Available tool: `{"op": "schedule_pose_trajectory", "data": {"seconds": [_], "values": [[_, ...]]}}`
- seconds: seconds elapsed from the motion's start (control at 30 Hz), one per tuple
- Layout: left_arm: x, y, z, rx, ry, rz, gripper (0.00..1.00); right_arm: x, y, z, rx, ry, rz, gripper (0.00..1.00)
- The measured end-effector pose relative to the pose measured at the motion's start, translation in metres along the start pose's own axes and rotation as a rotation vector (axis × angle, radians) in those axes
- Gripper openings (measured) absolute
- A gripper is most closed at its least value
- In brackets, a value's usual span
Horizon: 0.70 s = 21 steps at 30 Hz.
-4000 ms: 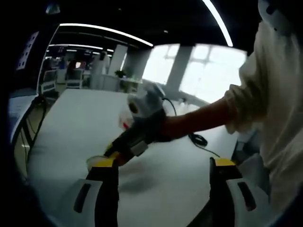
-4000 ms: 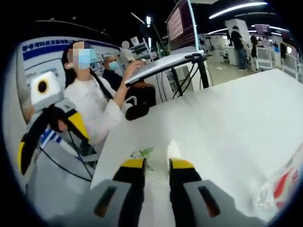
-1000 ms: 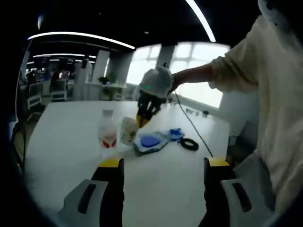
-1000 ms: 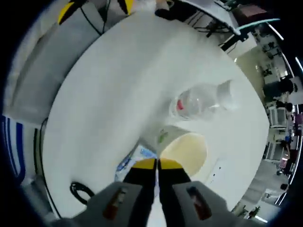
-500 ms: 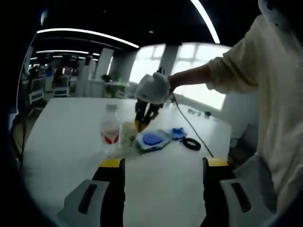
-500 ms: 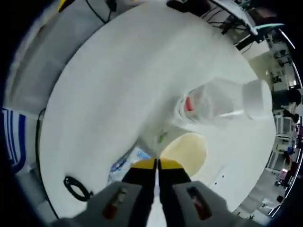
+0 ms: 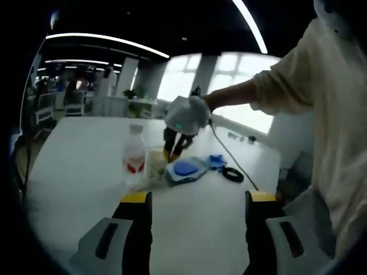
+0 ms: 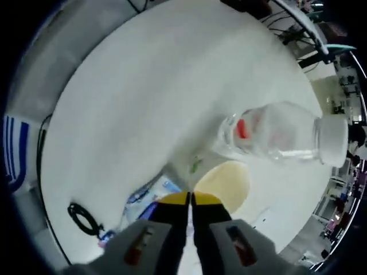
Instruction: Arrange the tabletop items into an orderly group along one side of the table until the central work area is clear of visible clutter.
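A cream paper cup (image 7: 155, 165) stands on the white table (image 7: 86, 172), close beside a clear water bottle (image 7: 133, 160) with a red label. My right gripper (image 7: 171, 151) reaches down from a sleeved arm and is shut on the cup's rim. In the right gripper view its yellow-tipped jaws (image 8: 190, 199) pinch the rim of the cup (image 8: 226, 183), with the bottle (image 8: 275, 137) just beyond. My left gripper (image 7: 198, 197) hangs open over the near table, holding nothing, well short of the items.
A blue packet (image 7: 184, 169) lies just right of the cup, also seen as the blue packet (image 8: 143, 201). A black cable coil (image 7: 233, 175) sits further right, with its cord running back; the coil (image 8: 83, 217) is near the table edge. The person's sleeve (image 7: 321, 109) stands at right.
My right gripper has carried the cup closer to the bottle and lower. The left gripper has stayed open and nearly still.
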State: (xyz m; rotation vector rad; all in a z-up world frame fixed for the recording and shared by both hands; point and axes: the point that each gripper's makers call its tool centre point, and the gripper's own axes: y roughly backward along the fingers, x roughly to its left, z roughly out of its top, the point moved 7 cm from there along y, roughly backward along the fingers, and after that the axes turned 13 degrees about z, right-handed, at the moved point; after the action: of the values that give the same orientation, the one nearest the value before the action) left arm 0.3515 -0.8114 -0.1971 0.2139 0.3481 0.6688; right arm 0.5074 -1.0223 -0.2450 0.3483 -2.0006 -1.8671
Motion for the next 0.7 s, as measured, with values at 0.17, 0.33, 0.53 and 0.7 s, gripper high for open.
{"op": "schedule_pose_trajectory", "data": {"seconds": [0.17,0.33,0.53,0.7], "values": [[0.0000,0.0006,-0.0004,0.001,0.001,0.001,0.62,0.0019,-0.0030,0.0001,0.008,0.015,0.006,0.02],[0.0006,0.0015,-0.0007,0.000,0.003,0.004,0.62,0.0027,-0.0022,0.0011,0.005,0.018,-0.005,0.07],[0.0005,0.0015,-0.0005,0.000,-0.002,0.004,0.62,0.0049,-0.0006,-0.0009,-0.010,-0.003,-0.006,0.07],[-0.0007,0.0003,0.0004,0.002,-0.007,0.002,0.62,0.0058,0.0008,-0.0006,-0.042,-0.010,-0.028,0.13]]}}
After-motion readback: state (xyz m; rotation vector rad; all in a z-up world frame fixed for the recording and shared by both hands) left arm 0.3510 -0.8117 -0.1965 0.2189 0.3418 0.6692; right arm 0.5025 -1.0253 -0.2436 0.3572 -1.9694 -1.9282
